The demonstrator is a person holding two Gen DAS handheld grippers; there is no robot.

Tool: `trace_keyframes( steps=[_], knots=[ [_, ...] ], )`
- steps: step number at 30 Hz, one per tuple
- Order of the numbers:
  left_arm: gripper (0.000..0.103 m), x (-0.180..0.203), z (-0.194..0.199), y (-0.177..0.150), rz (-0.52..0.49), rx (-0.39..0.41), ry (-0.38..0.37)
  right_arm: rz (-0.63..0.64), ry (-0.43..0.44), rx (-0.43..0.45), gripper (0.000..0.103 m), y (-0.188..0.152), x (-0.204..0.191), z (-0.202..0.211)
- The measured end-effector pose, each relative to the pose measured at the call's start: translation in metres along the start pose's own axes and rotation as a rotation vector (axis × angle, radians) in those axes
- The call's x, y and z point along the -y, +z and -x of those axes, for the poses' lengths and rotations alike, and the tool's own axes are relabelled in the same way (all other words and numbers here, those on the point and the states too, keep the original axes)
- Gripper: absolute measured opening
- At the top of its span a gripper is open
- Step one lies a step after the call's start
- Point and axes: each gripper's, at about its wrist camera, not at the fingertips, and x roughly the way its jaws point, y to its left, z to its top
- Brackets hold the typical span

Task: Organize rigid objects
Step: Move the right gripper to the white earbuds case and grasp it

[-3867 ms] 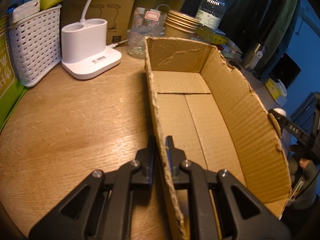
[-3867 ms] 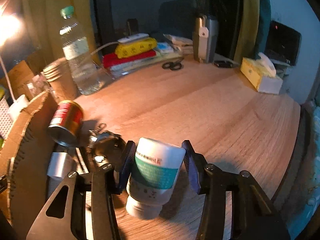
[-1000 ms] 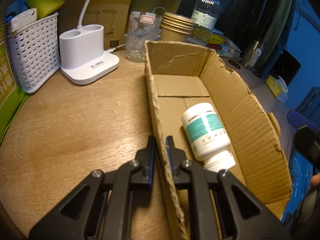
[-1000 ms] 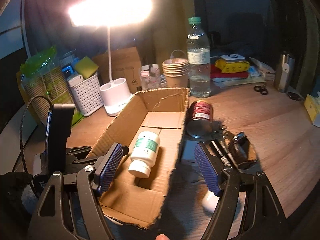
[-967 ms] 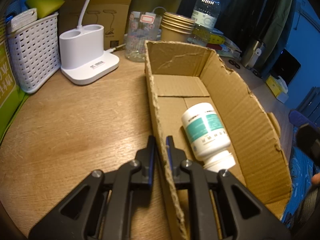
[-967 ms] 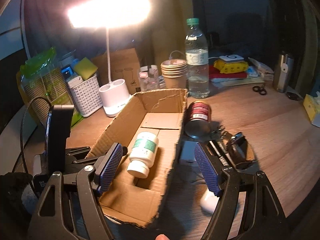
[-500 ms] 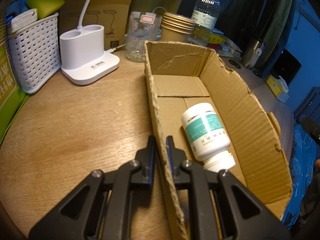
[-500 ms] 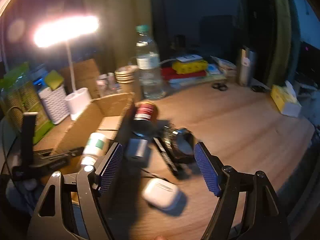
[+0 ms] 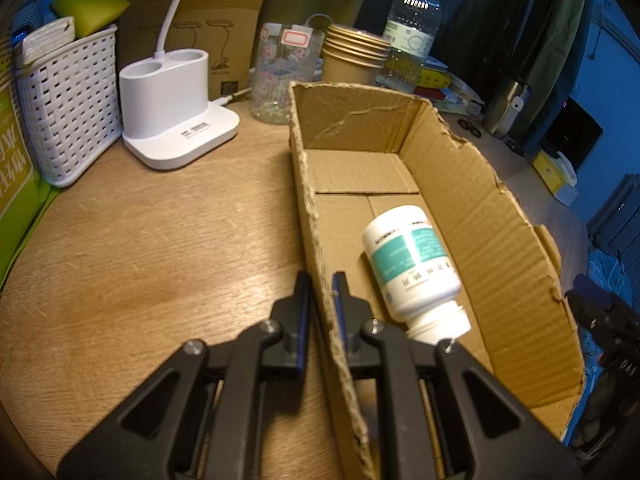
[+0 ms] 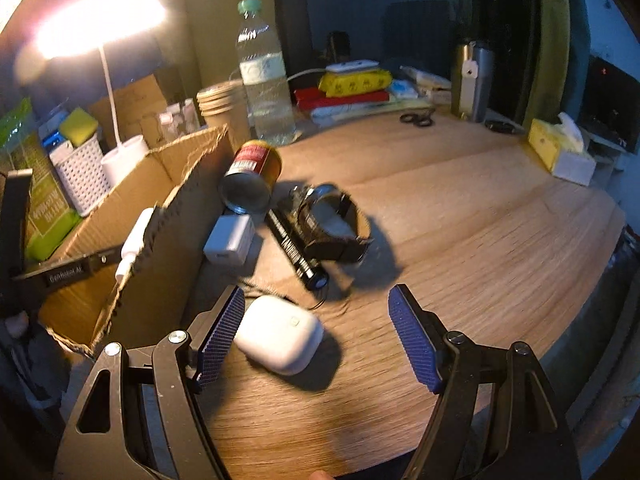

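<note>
The white plastic pill bottle with a teal label [image 9: 412, 268] lies on its side on the floor of the open brown cardboard box [image 9: 492, 240], cap toward the near end; a few seconds ago it stood outside on the table between the right gripper's pads, so one rigid object is already stowed. It is the only thing visible inside the box.

The right gripper [image 10: 316, 340] has since swung away from the box toward the pile still outside, and its blue ribbed pads stand spread wide with nothing between them. In the right wrist view a smooth white rounded case [image 10: 280, 334] lies just at 3 o'clock of the left pad, touching or nearly so; I judge it the likely next pick. Beyond it, toward 12 o'clock, lie a black cylindrical torch [image 10: 296, 248], a dark watch with a looped strap [image 10: 332, 220], a small white square charger [image 10: 230, 240] against the box's outer wall, and a red-labelled metal can [image 10: 252, 176] tipped on its side.

The left gripper [image 9: 320, 296] has not shifted: its jaws are pressed together on the box's near side wall, pinching the cardboard and steadying it on the round wooden table [image 9: 140, 240].

At 10 o'clock of the box stand a white desk-lamp base [image 9: 176, 108] and a white lattice basket [image 9: 68, 104] holding a yellow-green sponge.
</note>
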Motion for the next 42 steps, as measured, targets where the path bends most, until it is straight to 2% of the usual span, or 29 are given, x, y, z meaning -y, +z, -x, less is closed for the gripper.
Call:
trace_keyframes(
  steps=[11,25,27,30,42],
  knots=[
    [0.012,0.000,0.000,0.000,-0.001,0.000,0.000,0.041,0.015,-0.049,0.078,-0.009,-0.020,-0.026],
    [0.012,0.000,0.000,0.000,-0.001,0.000,-0.001,0.076,-0.031,-0.059,0.077,-0.016,-0.027,-0.039],
    [0.012,0.000,0.000,0.000,-0.001,0.000,0.000,0.088,-0.042,-0.055,0.074,-0.017,-0.029,-0.039],
    [0.012,0.000,0.000,0.000,0.000,0.000,0.000,0.102,-0.045,-0.048,0.062,-0.018,-0.031,-0.038],
    [0.012,0.000,0.000,0.000,0.000,0.000,0.000,0.106,-0.035,-0.036,0.062,-0.018,-0.031,-0.032]
  ],
)
